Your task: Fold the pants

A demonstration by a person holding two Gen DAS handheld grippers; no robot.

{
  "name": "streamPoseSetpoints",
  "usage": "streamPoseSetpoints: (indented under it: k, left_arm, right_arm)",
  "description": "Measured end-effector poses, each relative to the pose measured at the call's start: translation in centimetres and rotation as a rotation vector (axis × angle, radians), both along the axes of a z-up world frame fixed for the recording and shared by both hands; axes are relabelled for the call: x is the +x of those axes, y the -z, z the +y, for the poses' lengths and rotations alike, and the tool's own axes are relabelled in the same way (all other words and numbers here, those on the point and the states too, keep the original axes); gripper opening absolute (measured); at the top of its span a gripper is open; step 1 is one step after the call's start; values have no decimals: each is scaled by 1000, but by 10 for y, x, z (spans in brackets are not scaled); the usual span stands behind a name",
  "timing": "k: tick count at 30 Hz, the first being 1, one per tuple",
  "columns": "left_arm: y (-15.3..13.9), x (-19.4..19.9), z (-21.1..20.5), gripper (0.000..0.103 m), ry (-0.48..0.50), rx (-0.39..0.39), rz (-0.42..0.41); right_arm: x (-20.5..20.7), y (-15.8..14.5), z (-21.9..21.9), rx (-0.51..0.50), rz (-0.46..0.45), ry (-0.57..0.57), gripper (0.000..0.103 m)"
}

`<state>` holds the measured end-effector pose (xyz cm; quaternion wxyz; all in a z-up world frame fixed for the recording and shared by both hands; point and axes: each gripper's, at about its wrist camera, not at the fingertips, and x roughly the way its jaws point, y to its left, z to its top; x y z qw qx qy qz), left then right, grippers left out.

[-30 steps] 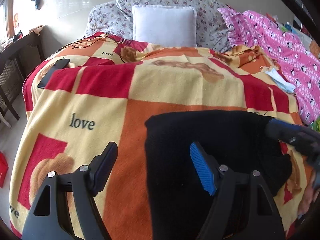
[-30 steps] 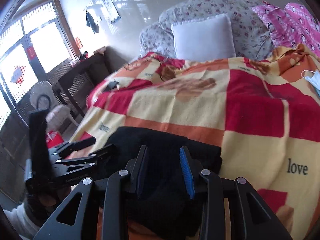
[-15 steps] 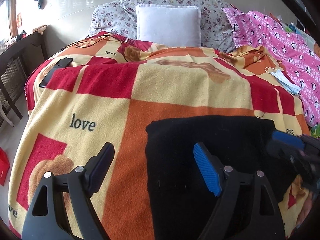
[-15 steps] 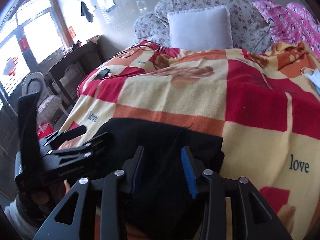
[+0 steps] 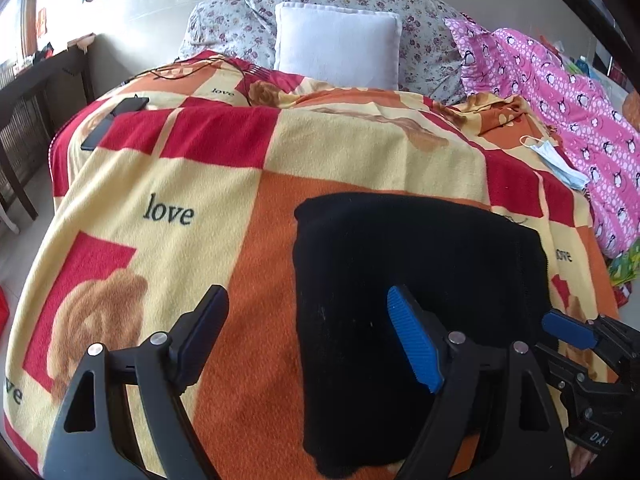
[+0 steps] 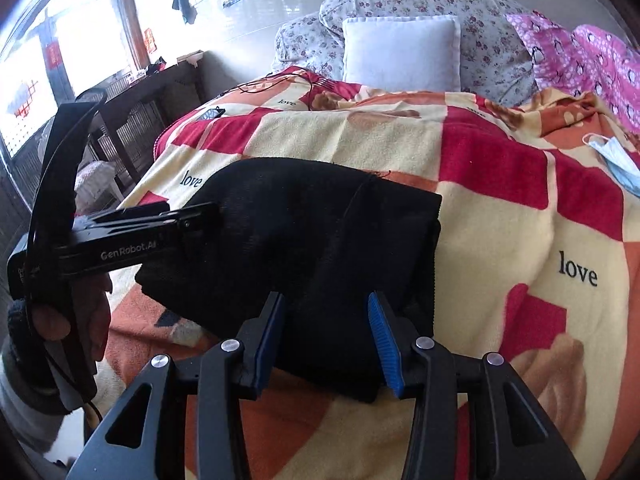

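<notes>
Evidently near done: pants lie in a compact fold on the bed. Left claw wide, empty; right claw has just been opening, half-wide, gripping nothing.

Two wrist fisheye views, each looking forward and downward along its own gripper fingers from close above the folded black pants, left view from their left edge, right from their near-right corner, sharing pants, checked blanket and white pillow.
</notes>
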<state>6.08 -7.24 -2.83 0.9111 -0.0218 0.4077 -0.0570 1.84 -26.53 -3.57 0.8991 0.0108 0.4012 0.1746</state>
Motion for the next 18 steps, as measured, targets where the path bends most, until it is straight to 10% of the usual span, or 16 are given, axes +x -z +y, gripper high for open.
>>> streamPoseSetpoints:
  k: [18]
  left_arm:
    - [9, -19, -3, 85, -14, 10, -13]
  right_arm:
    - [-6, 14, -17, 11, 36, 65, 65]
